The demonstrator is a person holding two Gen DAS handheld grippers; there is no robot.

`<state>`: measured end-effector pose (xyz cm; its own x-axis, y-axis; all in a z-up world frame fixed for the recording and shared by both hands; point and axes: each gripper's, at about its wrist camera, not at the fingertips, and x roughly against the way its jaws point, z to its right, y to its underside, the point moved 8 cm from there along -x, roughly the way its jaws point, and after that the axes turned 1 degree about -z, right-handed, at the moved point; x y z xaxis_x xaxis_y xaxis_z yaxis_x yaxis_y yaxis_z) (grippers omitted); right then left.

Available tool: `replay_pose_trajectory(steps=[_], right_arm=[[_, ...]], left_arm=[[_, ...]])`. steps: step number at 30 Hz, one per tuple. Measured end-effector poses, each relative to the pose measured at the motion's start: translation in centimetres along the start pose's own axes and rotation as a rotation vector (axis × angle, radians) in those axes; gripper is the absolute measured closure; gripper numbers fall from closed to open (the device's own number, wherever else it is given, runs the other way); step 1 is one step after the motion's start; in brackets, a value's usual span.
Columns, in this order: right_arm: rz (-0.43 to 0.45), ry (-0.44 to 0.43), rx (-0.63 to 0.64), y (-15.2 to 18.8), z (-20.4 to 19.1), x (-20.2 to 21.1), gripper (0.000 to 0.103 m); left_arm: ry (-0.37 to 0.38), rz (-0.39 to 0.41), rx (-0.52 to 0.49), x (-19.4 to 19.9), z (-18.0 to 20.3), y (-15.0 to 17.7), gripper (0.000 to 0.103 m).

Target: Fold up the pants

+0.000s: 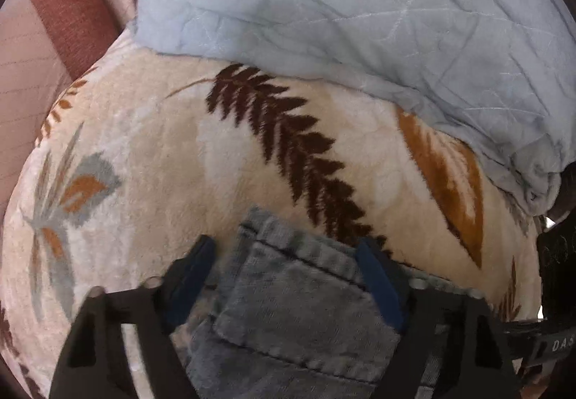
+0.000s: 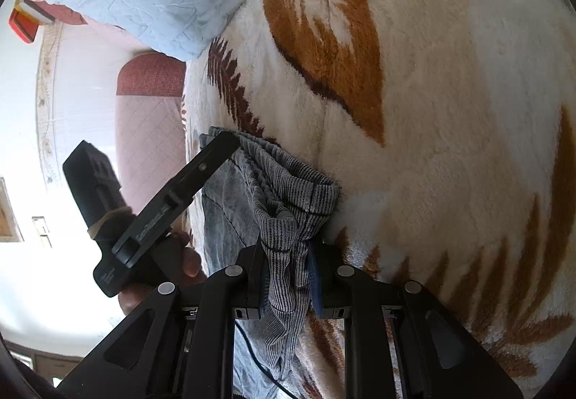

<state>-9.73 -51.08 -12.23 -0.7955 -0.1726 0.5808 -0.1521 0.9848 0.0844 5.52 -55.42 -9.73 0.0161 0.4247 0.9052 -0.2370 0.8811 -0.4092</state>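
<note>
A plush leaf-print blanket covers the bed, with a pale blue quilt heaped at its far side. The pants, grey-blue corduroy, lie on the blanket near its edge, bunched rather than flat.

The right gripper is clamped on a gathered fold of the pants, which rises in a ridge from the blanket to its jaws. The left gripper points steeply down over a back pocket; its jaws stand apart, straddling the cloth, the pads seemingly not yet pressing.

Risks, as I judge them: closing here may catch only the pocket layer, or snag blanket pile with it, so a lift drags the bedding. The right grip holds a twisted bunch; pulling against it could lock in creases or skew the fold. Cloth near the bed edge may slide off
</note>
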Motion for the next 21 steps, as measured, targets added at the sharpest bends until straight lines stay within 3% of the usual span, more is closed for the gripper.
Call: replay_pose_trajectory(steps=[7, 12, 21], right_arm=[[0.006, -0.001, 0.024, 0.1, -0.3, 0.0, 0.086], [0.018, 0.005, 0.045, 0.2, -0.6, 0.3, 0.086], [0.066, -0.004, 0.134, 0.9, -2.7, 1.4, 0.086]], left_arm=[[0.024, 0.045, 0.032, 1.3, -0.6, 0.0, 0.079], [0.026, 0.074, 0.031, 2.4, -0.2, 0.4, 0.083], [0.059, 0.179, 0.118, 6.5, -1.1, 0.3, 0.083]])
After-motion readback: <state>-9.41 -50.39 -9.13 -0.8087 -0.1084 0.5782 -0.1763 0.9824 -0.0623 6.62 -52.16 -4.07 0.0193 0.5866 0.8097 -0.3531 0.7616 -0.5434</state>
